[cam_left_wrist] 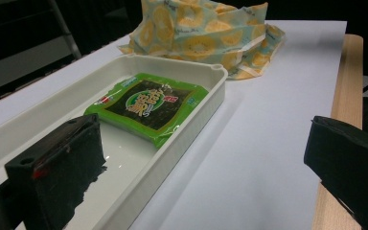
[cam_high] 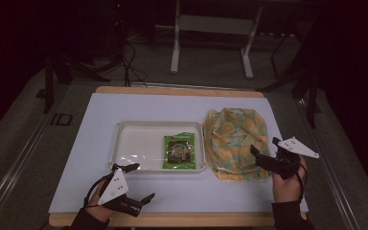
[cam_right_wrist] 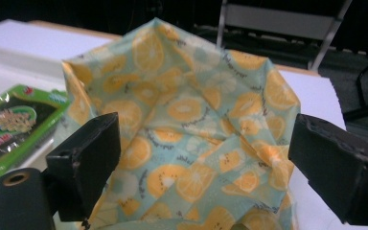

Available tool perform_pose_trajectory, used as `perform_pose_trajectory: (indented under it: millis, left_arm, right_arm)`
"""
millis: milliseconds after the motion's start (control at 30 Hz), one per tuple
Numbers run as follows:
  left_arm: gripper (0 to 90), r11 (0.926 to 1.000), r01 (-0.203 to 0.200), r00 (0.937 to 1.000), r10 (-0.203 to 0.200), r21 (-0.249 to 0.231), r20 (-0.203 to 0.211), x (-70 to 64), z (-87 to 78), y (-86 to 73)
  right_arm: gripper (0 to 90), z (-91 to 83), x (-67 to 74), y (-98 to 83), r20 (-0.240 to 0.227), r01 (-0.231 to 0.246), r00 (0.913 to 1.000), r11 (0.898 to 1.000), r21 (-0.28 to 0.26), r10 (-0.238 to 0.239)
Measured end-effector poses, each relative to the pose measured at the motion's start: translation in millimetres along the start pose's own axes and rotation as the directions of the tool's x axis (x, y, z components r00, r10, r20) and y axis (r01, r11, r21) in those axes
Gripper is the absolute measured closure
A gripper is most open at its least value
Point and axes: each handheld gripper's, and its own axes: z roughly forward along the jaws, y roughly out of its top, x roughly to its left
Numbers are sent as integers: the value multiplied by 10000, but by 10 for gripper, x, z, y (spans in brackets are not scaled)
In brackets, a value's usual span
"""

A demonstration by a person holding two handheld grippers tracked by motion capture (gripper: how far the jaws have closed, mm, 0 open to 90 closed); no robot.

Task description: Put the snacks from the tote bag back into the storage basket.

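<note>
Yellow-and-teal citrus-print cloth, a drawstring bag [cam_high: 236, 143], lies slumped on the white table cover [cam_high: 124, 108], just to the right of the white tray [cam_high: 124, 143] and touching its right wall as far as I can tell from the high view. My right gripper [cam_high: 264, 155] hovers at the bag's near right edge. In the right gripper view its jaws stand wide apart, with the bag's puckered fabric [cam_right_wrist: 196, 124] between and beyond them; neither pad is closed on the cloth.

One green seaweed snack packet [cam_high: 179, 151] lies flat inside the tray, toward its right end, label up. I see nothing else in the tray except glare on its floor.

My left gripper [cam_high: 141, 184] rests low near the front edge of the table, just in front of the tray's near left corner. In the left gripper view its jaws are spread, one over the tray's interior and one over the table cover, holding nothing. The packet [cam_left_wrist: 146, 103] sits ahead of them, untouched.

Assessment: I judge the work to be at an early stage. The likely aim is to get the packet into the bag. Neither is gripped, and the bag's mouth appears gathered rather than held open. Remaining, in my judgement: take hold of the bag's rim, open it, pick up the packet, insert it.
</note>
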Motion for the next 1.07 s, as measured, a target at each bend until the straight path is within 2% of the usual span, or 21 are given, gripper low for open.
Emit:
perform_pose_trajectory:
  millis: [267,533,600,967,1067]
  left_arm:
    - [4,10000,-15,10000,15,11,3,-1,-4,0]
    - [5,10000,-36,10000,36,16,30,-1,-9,0]
    - [4,10000,-40,10000,40,9,38,0,-6,0]
    - [5,10000,-42,10000,42,1,75,0,-4,2]
    - [4,10000,-42,10000,42,-2,72,1,-3,1]
  right_arm:
    - [107,-85,2,-61,223,44,9997,9989,-456,-34]
    - [107,-93,2,-140,287,49,9996,9996,-291,-40]
    - [107,-100,-5,-145,106,18,9999,9990,-442,-13]
    - [107,-61,14,-147,209,594,9981,9971,-469,-585]
    - [107,-39,10,-153,109,596,9982,9976,-344,-593]
